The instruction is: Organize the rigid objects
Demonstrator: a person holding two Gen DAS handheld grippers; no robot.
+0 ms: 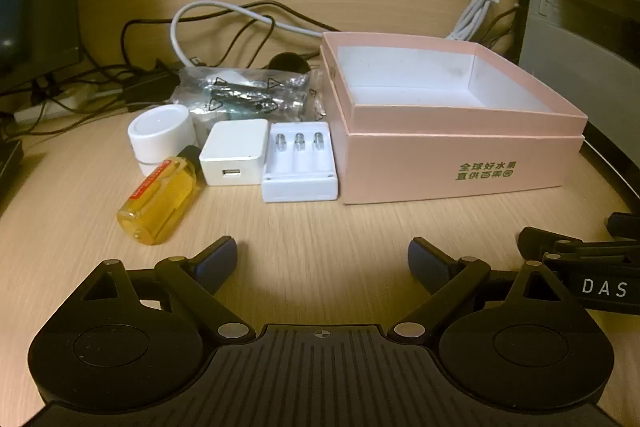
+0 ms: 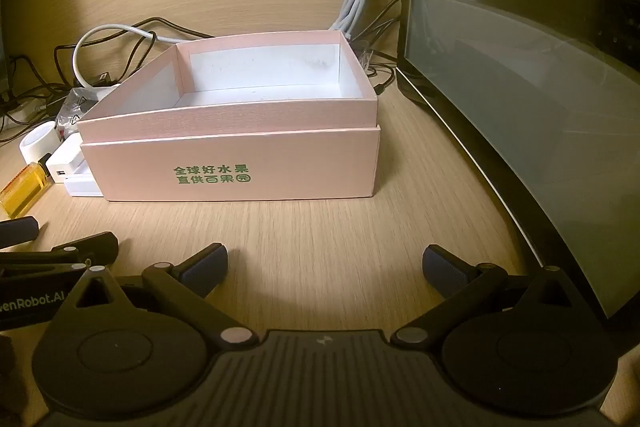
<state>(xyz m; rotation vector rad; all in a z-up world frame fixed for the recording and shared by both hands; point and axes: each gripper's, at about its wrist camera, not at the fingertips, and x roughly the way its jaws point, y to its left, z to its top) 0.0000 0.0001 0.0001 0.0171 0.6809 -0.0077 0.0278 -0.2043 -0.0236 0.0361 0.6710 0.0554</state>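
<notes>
Behind pink box [image 2: 240, 171], charger [image 2: 60, 167] half hidden; both claws spread, empty.

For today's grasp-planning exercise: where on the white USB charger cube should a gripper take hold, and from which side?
Grip the USB charger cube across its front and rear faces, coming from above. Its flanks are crowded by the yellow bottle and battery case; the top is clear.

Both tools hang side by side, tilted downward and forward. The left tool [image 1: 322, 259] has its two fingers spread wide with nothing between them. The right tool [image 2: 325, 265] is the same, fingers wide apart and gripping nothing, just beside the left one.
</notes>
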